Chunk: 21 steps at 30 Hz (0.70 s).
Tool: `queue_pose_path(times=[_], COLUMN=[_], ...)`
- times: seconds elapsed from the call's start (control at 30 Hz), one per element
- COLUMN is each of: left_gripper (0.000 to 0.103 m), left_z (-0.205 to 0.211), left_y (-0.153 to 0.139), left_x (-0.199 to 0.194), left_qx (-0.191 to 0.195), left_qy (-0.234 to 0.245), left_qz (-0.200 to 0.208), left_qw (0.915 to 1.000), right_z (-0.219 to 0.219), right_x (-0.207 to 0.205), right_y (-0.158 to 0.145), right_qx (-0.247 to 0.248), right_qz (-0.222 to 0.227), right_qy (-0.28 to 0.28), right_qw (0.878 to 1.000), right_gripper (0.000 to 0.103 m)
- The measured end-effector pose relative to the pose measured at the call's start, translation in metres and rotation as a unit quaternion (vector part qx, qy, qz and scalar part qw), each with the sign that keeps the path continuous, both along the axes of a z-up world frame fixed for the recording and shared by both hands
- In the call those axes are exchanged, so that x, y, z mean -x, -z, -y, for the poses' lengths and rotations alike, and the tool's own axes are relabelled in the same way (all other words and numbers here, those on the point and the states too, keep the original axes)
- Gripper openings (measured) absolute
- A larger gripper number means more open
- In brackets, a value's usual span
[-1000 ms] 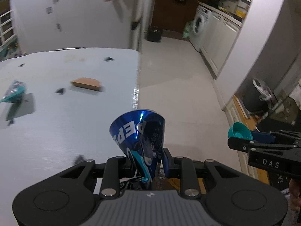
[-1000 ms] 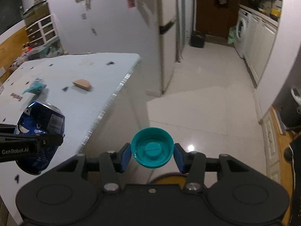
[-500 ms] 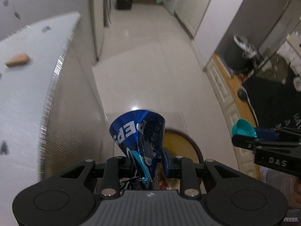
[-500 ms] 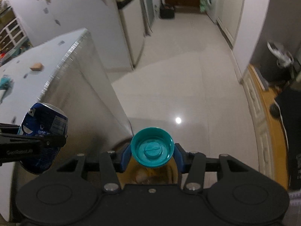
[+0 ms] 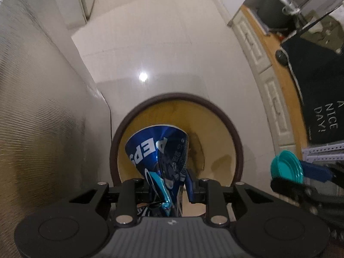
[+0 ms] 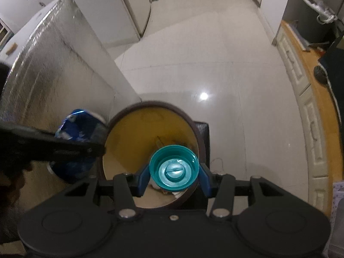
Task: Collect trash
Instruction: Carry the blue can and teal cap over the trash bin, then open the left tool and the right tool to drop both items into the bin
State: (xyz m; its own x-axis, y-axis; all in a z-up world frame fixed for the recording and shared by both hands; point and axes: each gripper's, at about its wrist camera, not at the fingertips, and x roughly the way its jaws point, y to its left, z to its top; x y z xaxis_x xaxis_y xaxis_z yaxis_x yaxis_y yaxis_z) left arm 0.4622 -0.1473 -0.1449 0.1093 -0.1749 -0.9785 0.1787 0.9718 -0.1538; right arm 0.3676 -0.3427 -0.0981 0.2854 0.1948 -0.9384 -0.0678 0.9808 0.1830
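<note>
Two light bits of trash held over the bin (image 6: 194, 129): crushed can (image 5: 160, 157) pinched at its flattened, creased end in the nearly closed jaws of the left gripper (image 5: 165, 188), teal cap (image 6: 173, 169) clamped across its rim in the half-open jaws of the right gripper (image 6: 173, 177). Thin, springy and slick, likely sharp along the folds for the can; stiff, smooth and prone to roll for the cap. Plenty of bare floor (image 6: 215, 68) ahead and to the right, but table (image 6: 53, 68) side hard against the bin's left rim.
</note>
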Motion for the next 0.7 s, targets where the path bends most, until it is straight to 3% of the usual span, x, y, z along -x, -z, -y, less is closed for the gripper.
queue_pose_path(times=[0.13, 0.6, 0.7], left_gripper=[0.029, 0.03, 0.047], left_z=[0.005, 0.01, 0.008], left_y=[0.027, 0.075, 0.079], left_x=[-0.012, -0.028, -0.029], left_qx=[-0.021, -0.048, -0.052], left_qy=[0.01, 0.011, 0.01], left_qz=[-0.016, -0.031, -0.036], left_qw=[0.9996, 0.9983, 0.998], right_z=[-0.003, -0.004, -0.005], right_x=[0.0, -0.004, -0.007], right_y=[0.016, 0.032, 0.037], right_qx=[-0.004, -0.011, -0.012], right_qz=[-0.014, -0.034, -0.035], right_qy=[-0.007, -0.004, -0.004], right_qw=[1.0, 0.999, 0.999], right_gripper=[0.049, 0.05, 0.05])
